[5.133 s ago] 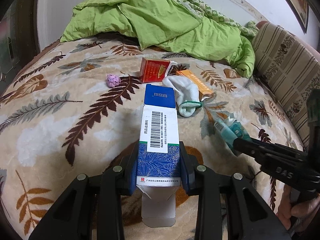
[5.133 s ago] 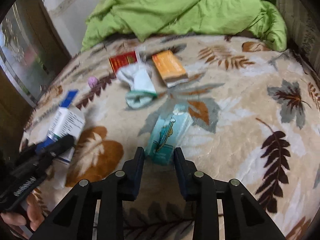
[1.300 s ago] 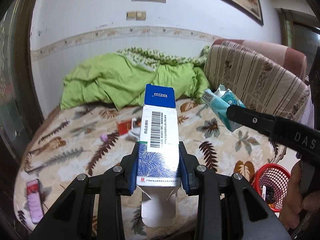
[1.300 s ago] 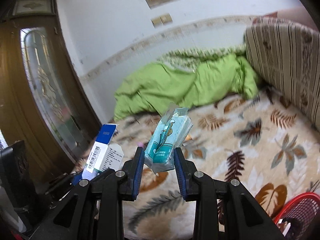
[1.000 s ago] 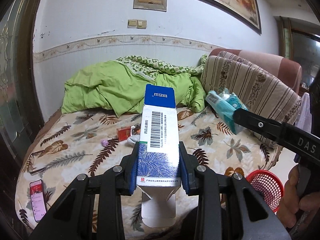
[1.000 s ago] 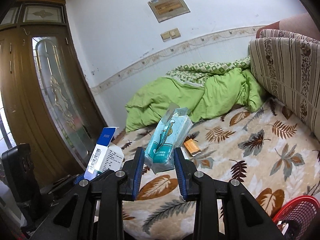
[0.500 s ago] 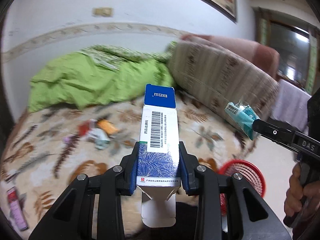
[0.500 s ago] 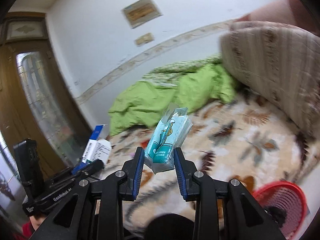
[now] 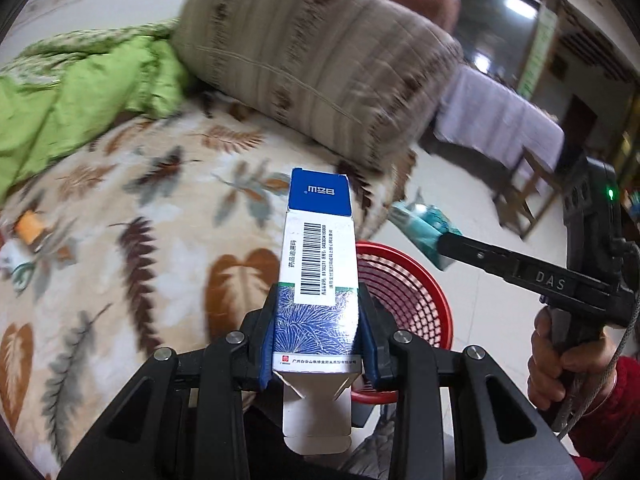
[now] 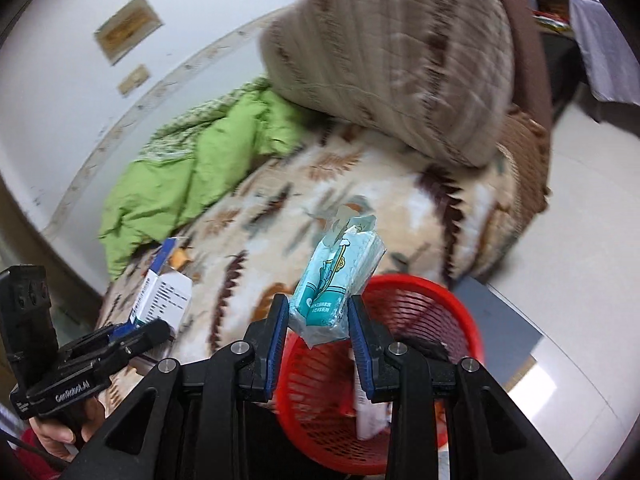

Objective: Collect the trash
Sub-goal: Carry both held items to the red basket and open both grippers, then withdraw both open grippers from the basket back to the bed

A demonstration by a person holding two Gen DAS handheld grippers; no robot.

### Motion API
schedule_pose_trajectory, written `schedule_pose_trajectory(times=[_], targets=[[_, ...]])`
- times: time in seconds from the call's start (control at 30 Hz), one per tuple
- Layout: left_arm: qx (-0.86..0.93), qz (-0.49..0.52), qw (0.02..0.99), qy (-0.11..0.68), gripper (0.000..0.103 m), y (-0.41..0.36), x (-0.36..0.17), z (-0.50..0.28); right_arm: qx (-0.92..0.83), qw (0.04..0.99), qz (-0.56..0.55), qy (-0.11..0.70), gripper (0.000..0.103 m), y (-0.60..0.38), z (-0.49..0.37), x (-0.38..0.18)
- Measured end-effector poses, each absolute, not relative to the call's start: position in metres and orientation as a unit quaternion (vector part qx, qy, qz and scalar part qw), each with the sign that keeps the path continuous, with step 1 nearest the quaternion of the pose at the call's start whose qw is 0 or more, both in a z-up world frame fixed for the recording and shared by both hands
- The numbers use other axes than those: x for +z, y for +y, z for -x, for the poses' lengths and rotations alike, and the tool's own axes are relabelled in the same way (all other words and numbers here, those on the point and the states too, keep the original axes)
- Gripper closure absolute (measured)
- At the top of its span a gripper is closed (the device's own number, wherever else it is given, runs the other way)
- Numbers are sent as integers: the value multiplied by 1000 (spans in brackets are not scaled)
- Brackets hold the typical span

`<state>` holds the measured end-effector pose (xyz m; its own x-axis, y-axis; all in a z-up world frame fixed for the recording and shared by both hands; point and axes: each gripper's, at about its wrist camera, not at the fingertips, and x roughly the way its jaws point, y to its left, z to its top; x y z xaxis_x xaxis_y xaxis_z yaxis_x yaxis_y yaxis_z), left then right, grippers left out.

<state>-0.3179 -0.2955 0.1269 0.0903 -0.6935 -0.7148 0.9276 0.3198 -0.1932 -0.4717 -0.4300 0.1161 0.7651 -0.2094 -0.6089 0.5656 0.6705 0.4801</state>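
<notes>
The left gripper (image 9: 318, 336) is clamped on a blue-and-white medicine box (image 9: 318, 264) that stands upright at the near edge of the bed (image 9: 120, 240), with the red mesh basket (image 9: 404, 280) on the floor just right of it. The right gripper (image 10: 318, 334) pinches a teal tissue packet (image 10: 334, 280) directly above that basket's (image 10: 420, 308) open rim, pale tile floor (image 10: 580, 240) lying bare to the right. Farther off, a leaf-patterned blanket covers the bed, with a green quilt (image 9: 60, 92) at the far left and a striped cushion (image 9: 320, 64) behind.

Blue-and-white box (image 9: 318, 276), teal packet (image 10: 334, 280), red basket (image 10: 420, 300), leaf-patterned cream blanket (image 9: 120, 240).
</notes>
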Motion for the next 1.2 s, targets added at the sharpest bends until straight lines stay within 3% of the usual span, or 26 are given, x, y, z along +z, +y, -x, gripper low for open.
schedule_pose_trajectory(times=[0.07,0.1,0.13,0.17,0.2,0.23,1.2], targets=[[-570,-163,710,379,70,-307,122,325,-228,870,-346,266,69,-436,475,111],[-573,-164,705,384,66,-313,119,327,-232,868,-347,271,67,-439,475,108],[-577,-165,699,389,58,-317,117,328,-234,866,-348,274,63,-440,474,107],[-579,-165,697,389,42,-318,117,326,-238,863,-348,278,59,-442,475,105],[-577,-165,701,386,36,-317,118,326,-239,861,-349,283,58,-444,475,102],[-576,-164,703,383,36,-317,118,326,-239,859,-350,288,55,-445,473,100],[-410,-22,828,382,36,-148,144,176,-128,903,-287,294,55,-391,346,151]])
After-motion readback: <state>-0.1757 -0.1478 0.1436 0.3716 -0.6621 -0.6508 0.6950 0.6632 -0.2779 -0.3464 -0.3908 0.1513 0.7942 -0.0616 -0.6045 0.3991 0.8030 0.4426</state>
